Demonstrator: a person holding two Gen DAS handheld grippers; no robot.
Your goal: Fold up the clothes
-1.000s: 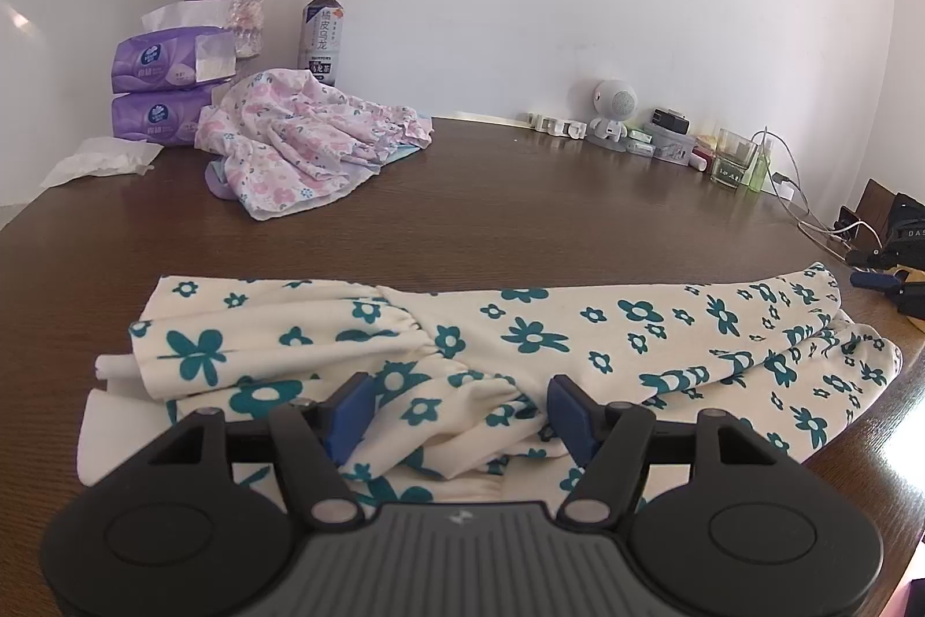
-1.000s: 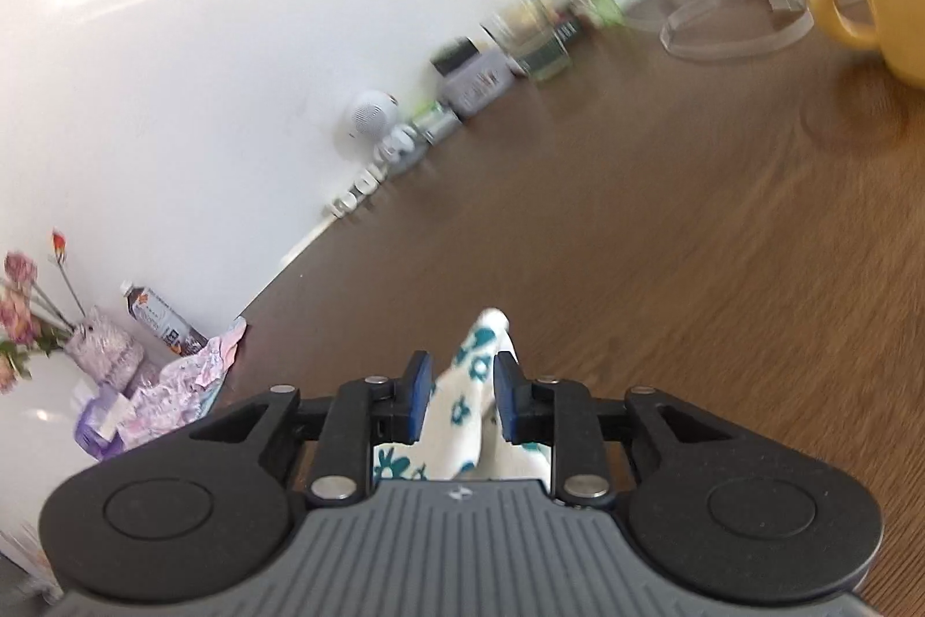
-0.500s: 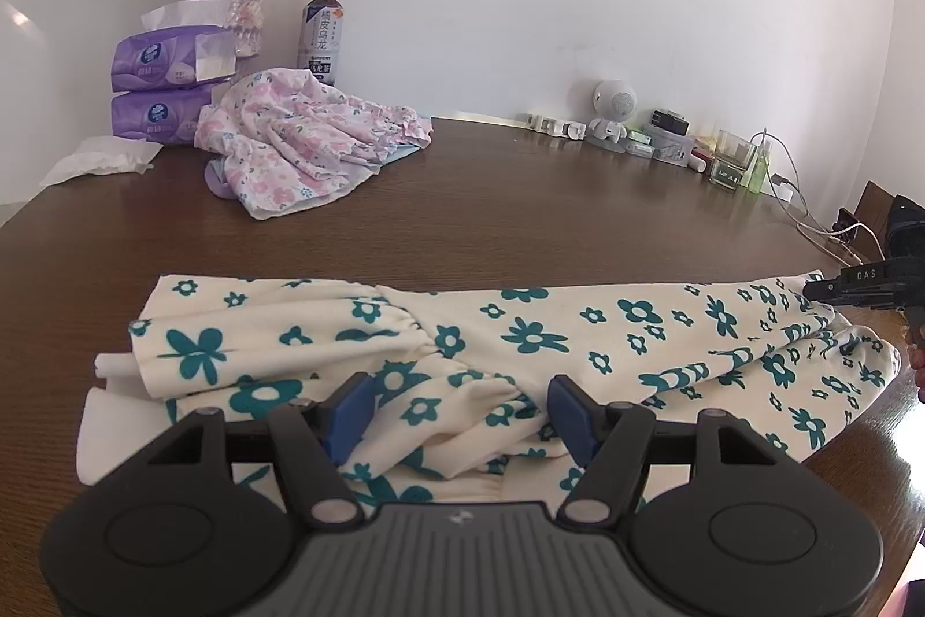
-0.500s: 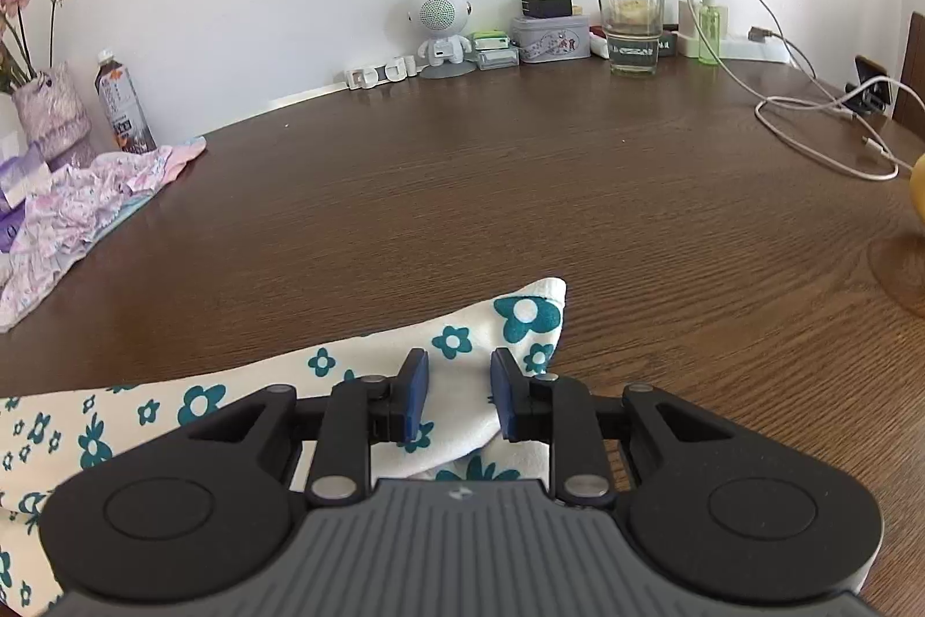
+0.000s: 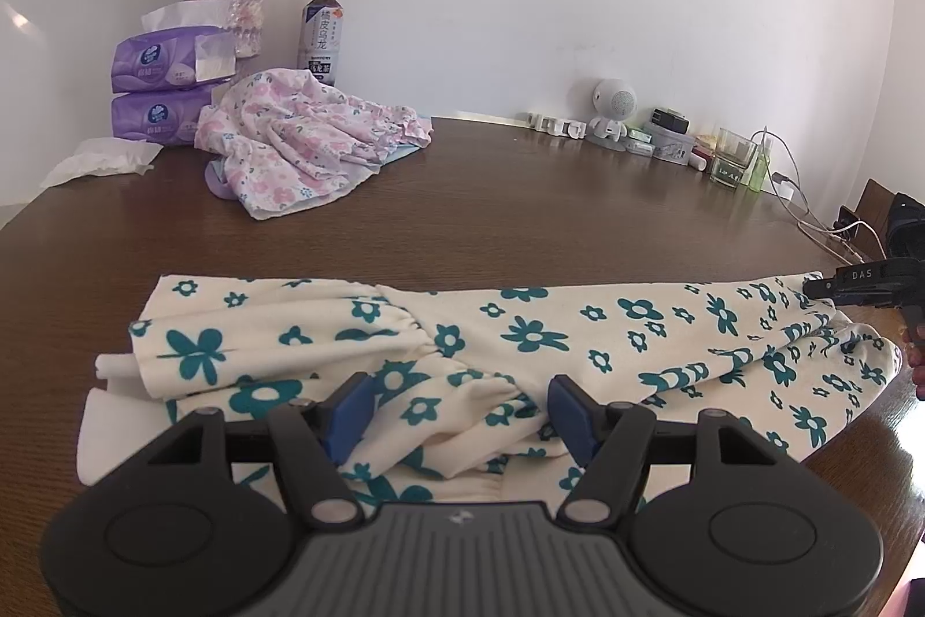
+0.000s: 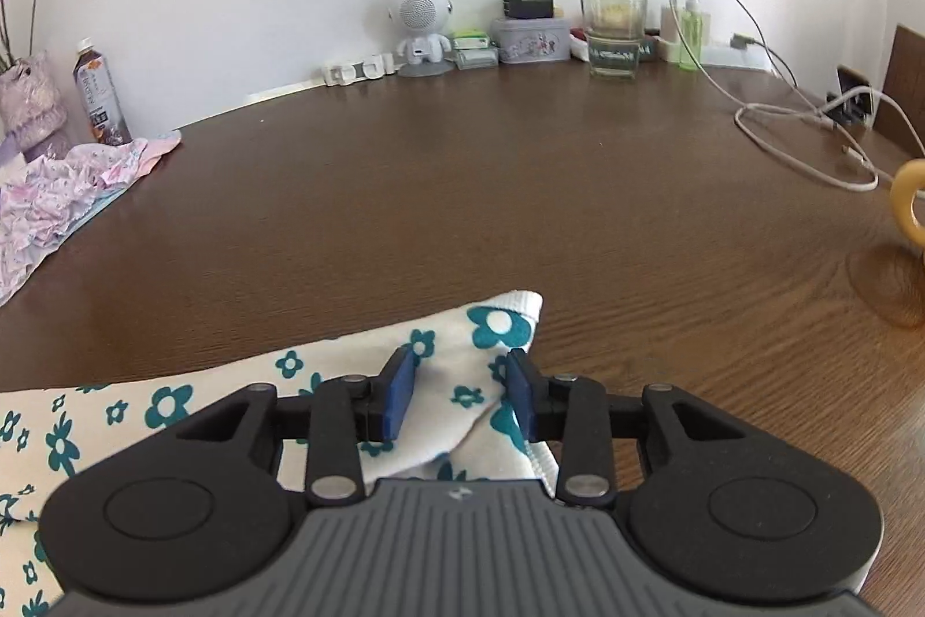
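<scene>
The right gripper (image 6: 459, 394) hovered with its blue pads spread apart over the cuffed corner of the cream garment with teal flowers (image 6: 324, 374), cloth lying loose between the pads and not pinched; the left gripper (image 5: 459, 412) likewise stood wide open above the gathered middle of the same garment (image 5: 520, 328), gripping nothing. The garment lay stretched in a long band across the near part of the dark wooden table (image 6: 520, 189), its left end doubled over in soft layers and its right end reaching close to the table's edge. The step in hand appeared to be taking a fresh hold for the next fold, and it would go best if each gripper closed on a clean edge rather than a bunched ruffle, catching all layers together so the fold would carry over evenly and the hem would not trail off the table. The middle of the table ahead lay bare, giving room to lay the cloth over. A heap of pink floral clothing (image 5: 300, 137) sat well apart at the far left beside the purple tissue packs (image 5: 167, 85), a tea bottle (image 5: 321, 33) and a vase of roses (image 5: 225, 4). A white charging cable (image 6: 809, 148) and the handle of a yellow mug (image 6: 907, 200) lay to the right, near enough to snag a wide swing.
</scene>
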